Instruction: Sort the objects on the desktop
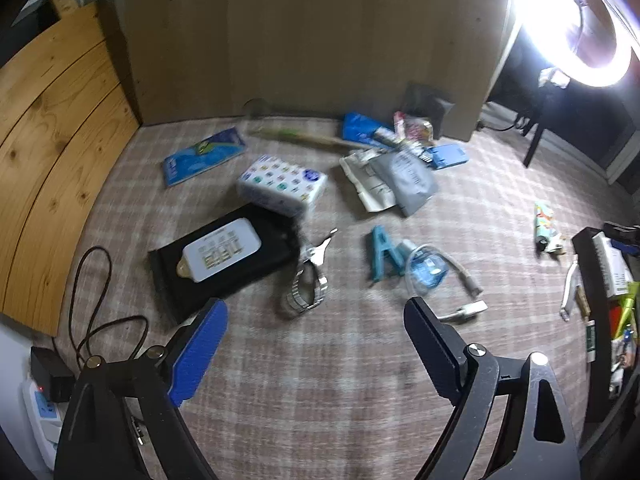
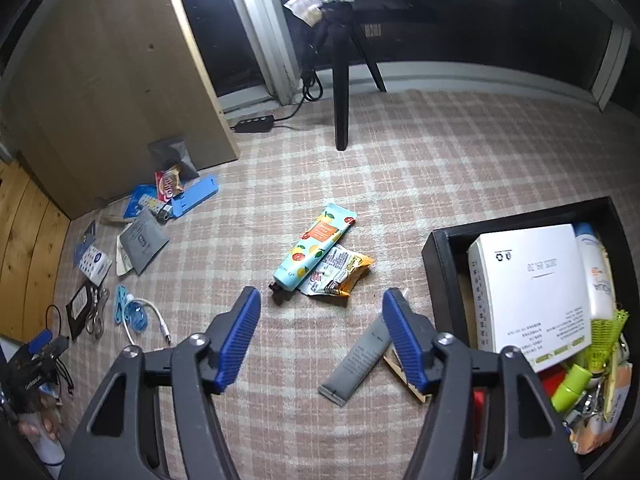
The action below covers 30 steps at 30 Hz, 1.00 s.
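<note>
A plaid cloth (image 2: 440, 152) is spread over the surface. At its right edge a black box (image 2: 438, 256) is packed with a white carton (image 2: 532, 280) and bottles. Toward the left edge a black wipes pack (image 1: 224, 260) is overlapped by a patterned tissue pack (image 1: 282, 184), with a metal watch (image 1: 306, 294) just beside it. Near the middle a fruit-printed tube (image 2: 316, 252) is laid against a snack wrapper (image 2: 340, 272); a grey tube (image 2: 360, 360) lies just beside the box. The left gripper (image 1: 316, 316) and right gripper (image 2: 322, 308) are held wide apart over bare cloth, with nothing grasped.
</note>
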Tool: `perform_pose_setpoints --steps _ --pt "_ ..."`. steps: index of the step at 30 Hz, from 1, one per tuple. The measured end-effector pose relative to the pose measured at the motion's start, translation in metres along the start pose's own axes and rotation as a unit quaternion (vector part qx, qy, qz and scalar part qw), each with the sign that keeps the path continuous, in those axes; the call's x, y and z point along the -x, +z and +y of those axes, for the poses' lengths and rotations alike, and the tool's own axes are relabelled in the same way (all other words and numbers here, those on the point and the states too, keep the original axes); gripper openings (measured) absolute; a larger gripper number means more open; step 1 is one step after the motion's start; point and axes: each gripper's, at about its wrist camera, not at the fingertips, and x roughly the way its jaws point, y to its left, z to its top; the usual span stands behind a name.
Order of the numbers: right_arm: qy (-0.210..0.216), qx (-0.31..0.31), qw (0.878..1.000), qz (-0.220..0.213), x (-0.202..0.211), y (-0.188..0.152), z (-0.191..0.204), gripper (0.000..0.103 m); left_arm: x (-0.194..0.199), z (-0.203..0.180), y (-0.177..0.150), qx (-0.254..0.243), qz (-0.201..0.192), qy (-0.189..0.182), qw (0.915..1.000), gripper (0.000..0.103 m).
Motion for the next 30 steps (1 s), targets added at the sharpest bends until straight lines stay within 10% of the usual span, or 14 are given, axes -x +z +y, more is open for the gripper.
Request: perform_pose_setpoints --steps 12,20,30 --pt "0.014 0.014 1.000 -0.002 0.007 0.038 -0.004 0.053 0.024 -0.097 0.056 -0.087 -0.019 -0.070 0.9935 0.086" --pt "0.034 -0.028 0.997 0.065 -0.053 0.049 -0.025 0.039 -0.036 -0.219 0.059 -0.200 0.017 -0.147 0.9687 0.074" --pt "0.065 -0.065 0.990 0.110 -0.109 0.059 -0.034 0.030 -0.107 -0.287 0.067 -0.259 0.074 -0.151 0.9512 0.066"
